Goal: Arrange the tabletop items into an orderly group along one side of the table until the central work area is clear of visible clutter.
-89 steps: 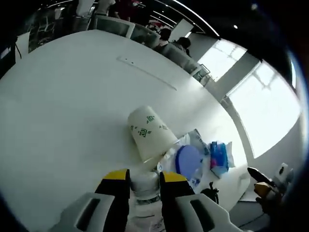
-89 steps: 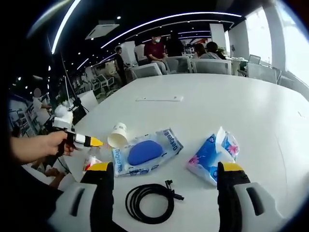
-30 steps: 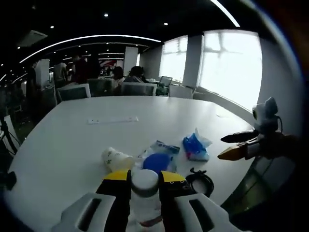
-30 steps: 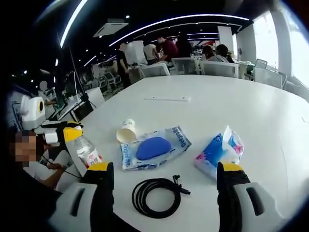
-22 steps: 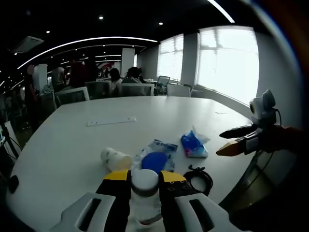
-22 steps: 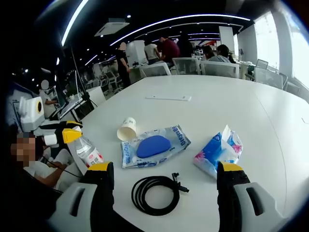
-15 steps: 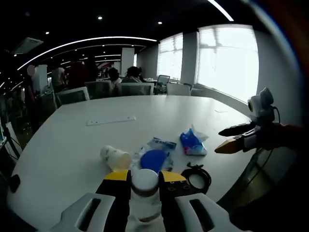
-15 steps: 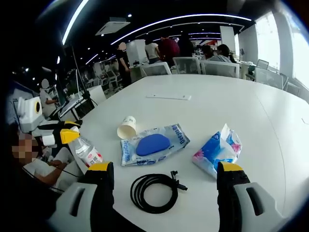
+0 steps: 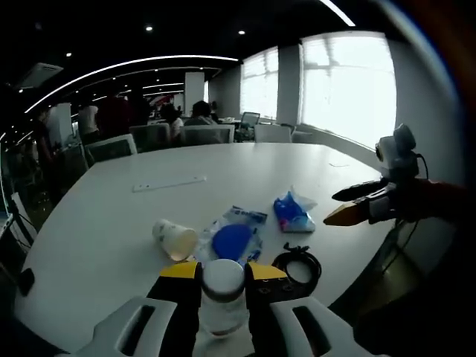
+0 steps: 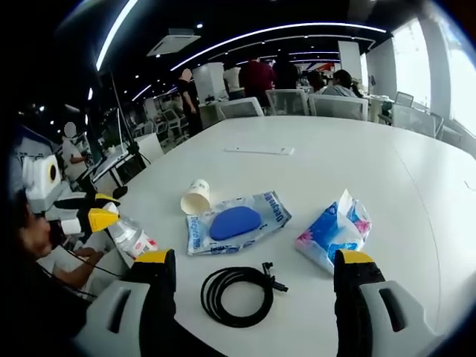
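Observation:
My left gripper (image 9: 223, 272) is shut on a clear bottle (image 9: 222, 296) with a white cap, held near the table's edge. In the right gripper view the bottle (image 10: 132, 236) hangs tilted from the left gripper (image 10: 91, 217) at far left. Ahead lie a tipped paper cup (image 9: 175, 239), a clear packet with a blue item (image 9: 233, 239), a blue tissue pack (image 9: 291, 213) and a coiled black cable (image 9: 296, 262). My right gripper (image 10: 254, 259) is open above the cable (image 10: 234, 294), with the packet (image 10: 236, 222), cup (image 10: 196, 197) and tissue pack (image 10: 333, 233) beyond. The right gripper (image 9: 355, 204) enters from the right.
The round white table (image 10: 349, 163) stretches far beyond the items, with a thin white strip (image 10: 260, 150) lying mid-table. Chairs (image 10: 327, 104) and several people stand at the far side. Bright windows (image 9: 342, 89) line the right.
The left gripper, still holding the bottle, has drawn back from beside the cup toward the table edge and levelled out. The right gripper stays open and has barely shifted.

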Demonstrator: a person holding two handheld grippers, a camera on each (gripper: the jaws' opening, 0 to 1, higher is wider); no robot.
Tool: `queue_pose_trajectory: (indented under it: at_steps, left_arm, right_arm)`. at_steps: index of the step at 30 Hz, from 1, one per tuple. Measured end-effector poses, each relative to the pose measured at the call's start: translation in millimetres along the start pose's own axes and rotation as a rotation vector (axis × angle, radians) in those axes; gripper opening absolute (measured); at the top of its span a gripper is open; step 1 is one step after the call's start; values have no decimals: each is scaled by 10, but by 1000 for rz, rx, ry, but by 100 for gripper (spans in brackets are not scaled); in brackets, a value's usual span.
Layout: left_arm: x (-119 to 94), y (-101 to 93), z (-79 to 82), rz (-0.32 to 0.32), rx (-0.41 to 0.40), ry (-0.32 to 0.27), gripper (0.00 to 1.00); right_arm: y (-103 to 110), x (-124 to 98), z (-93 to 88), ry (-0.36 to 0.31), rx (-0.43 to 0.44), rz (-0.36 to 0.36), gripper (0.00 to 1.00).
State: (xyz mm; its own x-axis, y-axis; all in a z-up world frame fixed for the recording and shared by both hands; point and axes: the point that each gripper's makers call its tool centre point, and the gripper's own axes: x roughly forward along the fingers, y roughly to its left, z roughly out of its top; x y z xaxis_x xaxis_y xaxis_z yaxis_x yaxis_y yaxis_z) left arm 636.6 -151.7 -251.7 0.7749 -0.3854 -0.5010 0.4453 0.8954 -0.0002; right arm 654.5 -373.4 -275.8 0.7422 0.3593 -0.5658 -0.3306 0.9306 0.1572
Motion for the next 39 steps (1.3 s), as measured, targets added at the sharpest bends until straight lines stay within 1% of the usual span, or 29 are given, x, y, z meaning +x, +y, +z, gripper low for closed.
queue_pose_trajectory:
  at_steps: [6, 9, 11, 14, 21, 26, 33, 39]
  left_arm:
    - [3, 2, 16, 7, -1, 2, 22]
    - [-29, 2, 75, 17, 8, -15, 22]
    - [-32, 23, 106, 30, -7, -25, 23]
    - [-39, 36, 141, 40, -3, -36, 23]
    - [-59, 48, 47, 69, -29, -15, 25]
    - [-20, 35, -59, 85, -46, 19, 24]
    - [22, 35, -80, 107, -56, 23, 22]
    - [23, 56, -81, 116, -57, 10, 22]
  right_arm:
    - [6, -16, -11, 0, 1, 1, 84]
    - [1, -30, -8, -2, 1, -1, 84]
    - [-10, -28, -9, -3, 3, -1, 84]
    - [-7, -25, -13, -1, 1, 3, 84]
    - [-3, -16, -13, 0, -8, 16, 84]
    - [-11, -12, -15, 3, -15, 23, 84]
    - [-65, -21, -32, 7, -13, 22, 84]
    - [-88, -24, -40, 12, -10, 23, 84]
